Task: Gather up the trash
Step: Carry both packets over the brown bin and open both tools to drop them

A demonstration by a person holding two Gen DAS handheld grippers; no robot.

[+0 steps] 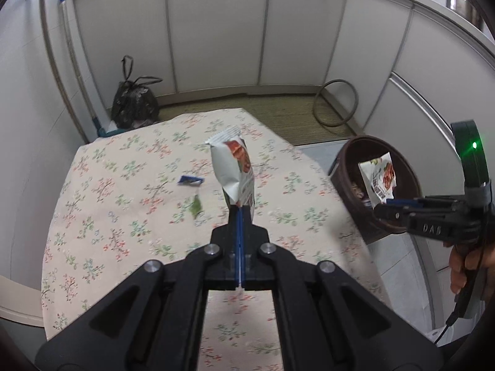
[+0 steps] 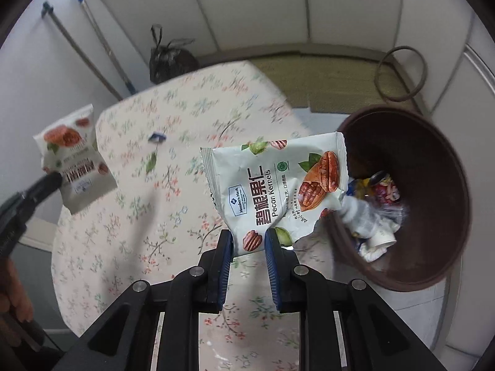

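- Fingers first: the right gripper (image 2: 247,241) has its blue pads pressed on the lower edge of a pecan packet (image 2: 278,182), jaws a narrow gap apart, while the left gripper (image 1: 240,213) is fully closed, pinching the bottom of a second packet (image 1: 235,167) that stands up from its tips
- Floral table (image 1: 130,191) lies under both hands, and the brown bin (image 2: 433,160) sits just off its right edge, already holding wrappers and a small bottle
- Right packet hangs beside the bin's near rim, partly over it; I would carry it well past the rim before letting go, since a flat foil bag can catch the rim and slide out
- Left packet is over the middle of the table, well apart from the bin, so it should wait its turn (two grippers crowding one opening invites a bump)
- Keep each grip low on the seam and the bag upright, so loose crumbs stay in
- Small scraps remain on the cloth: a blue scrap (image 1: 189,181) and a green scrap (image 1: 196,207), best left for afterwards
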